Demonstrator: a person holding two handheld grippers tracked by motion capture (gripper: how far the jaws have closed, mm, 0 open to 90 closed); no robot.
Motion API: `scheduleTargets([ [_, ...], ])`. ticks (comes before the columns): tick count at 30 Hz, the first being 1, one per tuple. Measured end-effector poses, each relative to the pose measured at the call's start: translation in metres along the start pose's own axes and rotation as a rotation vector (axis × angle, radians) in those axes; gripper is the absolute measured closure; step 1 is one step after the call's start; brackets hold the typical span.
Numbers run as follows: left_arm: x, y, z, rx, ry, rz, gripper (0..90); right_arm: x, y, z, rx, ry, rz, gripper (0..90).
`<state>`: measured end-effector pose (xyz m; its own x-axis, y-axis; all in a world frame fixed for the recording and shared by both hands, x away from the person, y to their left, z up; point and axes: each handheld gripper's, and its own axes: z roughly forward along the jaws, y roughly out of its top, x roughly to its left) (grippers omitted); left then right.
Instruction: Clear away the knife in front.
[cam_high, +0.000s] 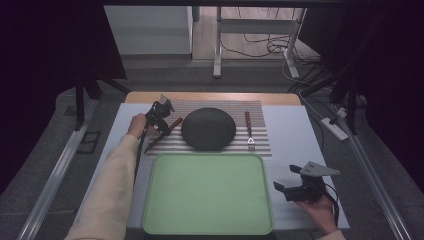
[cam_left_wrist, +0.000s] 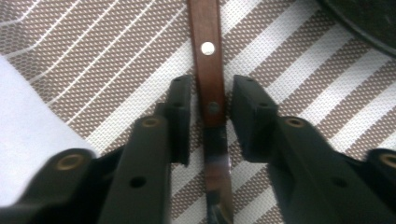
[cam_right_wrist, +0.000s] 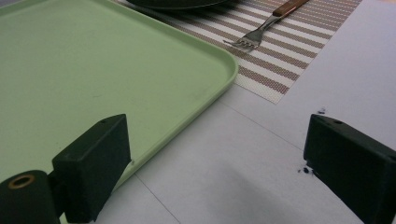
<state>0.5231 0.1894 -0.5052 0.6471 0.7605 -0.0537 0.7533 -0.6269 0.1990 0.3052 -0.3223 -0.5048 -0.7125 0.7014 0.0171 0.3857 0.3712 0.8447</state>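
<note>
Left gripper view looks straight down along the left claw (cam_left_wrist: 210, 116), whose two black jaws stand slightly apart on either side of a knife (cam_left_wrist: 208, 70). The jaws straddle the spot where the brown wooden handle, with its metal rivets, meets the steel blade. Narrow gaps show on both sides, so the claw is not yet closed on the knife; it looks lined up to close across the handle's thin sides, likely the firmest way to pinch something lying flat.

Beneath the knife is a placemat (cam_left_wrist: 93, 60) woven in brown and white stripes, and a dark curved edge at the upper right corner is probably the plate, though too little shows to be sure.

High view shows the left claw (cam_high: 167, 124) at the far left of the placemat (cam_high: 260, 145), reaching down to the knife (cam_high: 161, 136), which lies at a slant beside a dark round plate (cam_high: 208, 128). A fork (cam_high: 248, 131) with a matching wooden handle lies on the plate's other side, like a place setting. Nearer the person sits a pale green tray (cam_high: 207, 194), nothing in it, perhaps where the cutlery is meant to go.

The right claw (cam_high: 282, 189) rests low on the white tabletop (cam_high: 295, 130) just right of the tray, jaws wide apart and holding nothing, seemingly waiting. Right gripper view shows the tray (cam_right_wrist: 93, 70) rim and the fork (cam_right_wrist: 261, 28) beyond.

No brand, label or writing can be read anywhere.
</note>
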Motion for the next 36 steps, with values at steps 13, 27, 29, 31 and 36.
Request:
scheduleTargets([
  [13, -0.011, 0.002, 0.0, 0.012, 0.055, 0.034, 77.6, 0.0, 0.0, -0.001, 0.0, 0.002, -0.004, 7.4],
  [27, -0.003, -0.013, -0.01, -0.048, 0.036, 0.028, 77.7, 0.0, 0.0, 0.0, 0.001, -0.001, 0.0, 7.4],
  [29, -0.002, -0.017, -0.015, -0.056, 0.036, 0.027, 77.7, 0.0, 0.0, 0.0, 0.001, -0.001, 0.0, 7.4],
  [31, -0.002, -0.021, -0.02, -0.07, 0.03, 0.026, 77.7, 0.0, 0.0, 0.0, 0.0, -0.003, -0.001, 7.4],
  [36, -0.006, -0.029, -0.033, -0.089, 0.025, 0.044, 77.7, 0.0, 0.0, 0.0, 0.003, -0.002, 0.0, 7.4],
])
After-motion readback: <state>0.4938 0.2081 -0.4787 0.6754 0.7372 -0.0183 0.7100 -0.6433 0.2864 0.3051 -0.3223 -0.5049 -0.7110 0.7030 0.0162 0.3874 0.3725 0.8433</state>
